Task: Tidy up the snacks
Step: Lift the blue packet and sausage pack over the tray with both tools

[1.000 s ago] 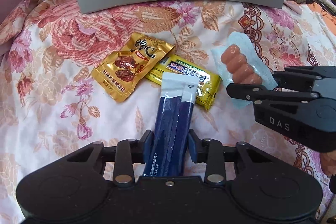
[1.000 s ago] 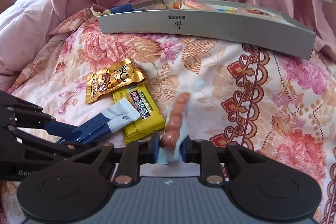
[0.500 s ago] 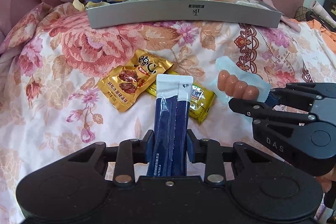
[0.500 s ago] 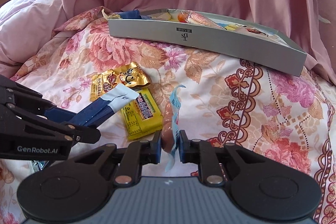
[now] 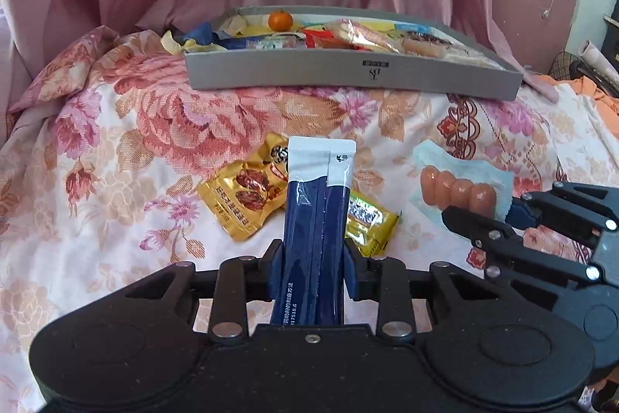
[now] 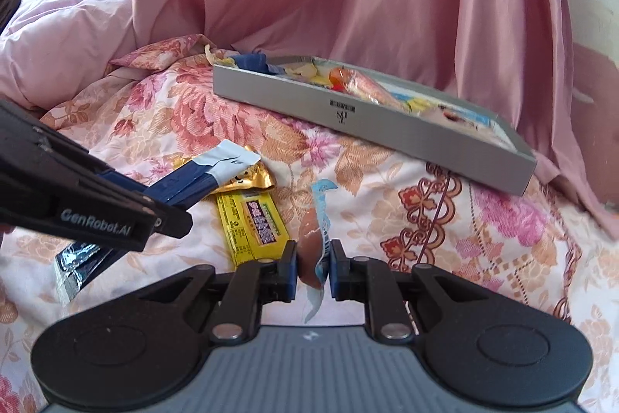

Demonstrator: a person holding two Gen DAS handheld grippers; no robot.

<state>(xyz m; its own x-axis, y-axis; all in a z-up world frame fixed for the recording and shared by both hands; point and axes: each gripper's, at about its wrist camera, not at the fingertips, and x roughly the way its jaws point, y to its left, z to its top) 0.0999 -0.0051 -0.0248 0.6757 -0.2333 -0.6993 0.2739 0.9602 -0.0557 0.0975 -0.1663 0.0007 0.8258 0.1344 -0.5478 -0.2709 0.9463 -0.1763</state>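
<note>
— Bedspread, floral, carries what?
— Grey tray of snacks at the back; gold packet and yellow bar lie nearer.
— Fingers?
— Left gripper clamps blue sachet; right gripper pinches wrapped sausage, both raised above the bed.

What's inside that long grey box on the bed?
The grey box holds a pile of snack packets, with a small orange at the back. Its front wall and the top packets hide whatever lies underneath.
</note>
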